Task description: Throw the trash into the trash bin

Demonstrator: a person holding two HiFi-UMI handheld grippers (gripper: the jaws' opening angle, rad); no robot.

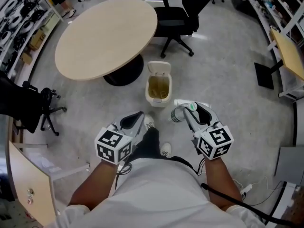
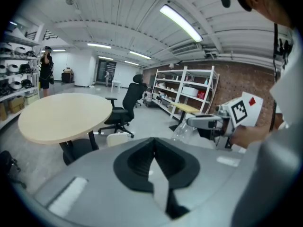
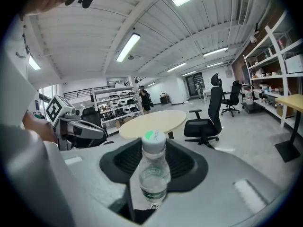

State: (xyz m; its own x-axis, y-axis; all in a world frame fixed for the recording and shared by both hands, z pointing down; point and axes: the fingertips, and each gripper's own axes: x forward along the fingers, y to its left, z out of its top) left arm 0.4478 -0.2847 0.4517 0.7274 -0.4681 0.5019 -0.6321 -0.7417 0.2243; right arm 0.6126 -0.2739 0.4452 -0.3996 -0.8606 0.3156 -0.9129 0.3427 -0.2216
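White shirt fabric (image 1: 156,194) fills the bottom of the head view, with both forearms reaching forward from it. Each hand carries a gripper topped by a marker cube. On the left, the left gripper (image 1: 137,115) points forward and down with its black jaws brought together at the tips and nothing between them, as its own view (image 2: 154,141) confirms. Across from it, the right gripper (image 1: 187,112) is clamped on a clear plastic bottle (image 1: 177,114) with a green cap; in the right gripper view the bottle (image 3: 153,174) stands between the pads, cap at the far end. Two light shoes (image 1: 149,123) show on the grey floor between the grippers. Just ahead stands the small cream trash bin (image 1: 158,102), lid tipped open; the bottle hangs near the bin's right front corner, beside it and not over the opening. Behind the bin is a round wooden table (image 1: 107,30) on a black base, and farther right a black office chair (image 1: 173,18).
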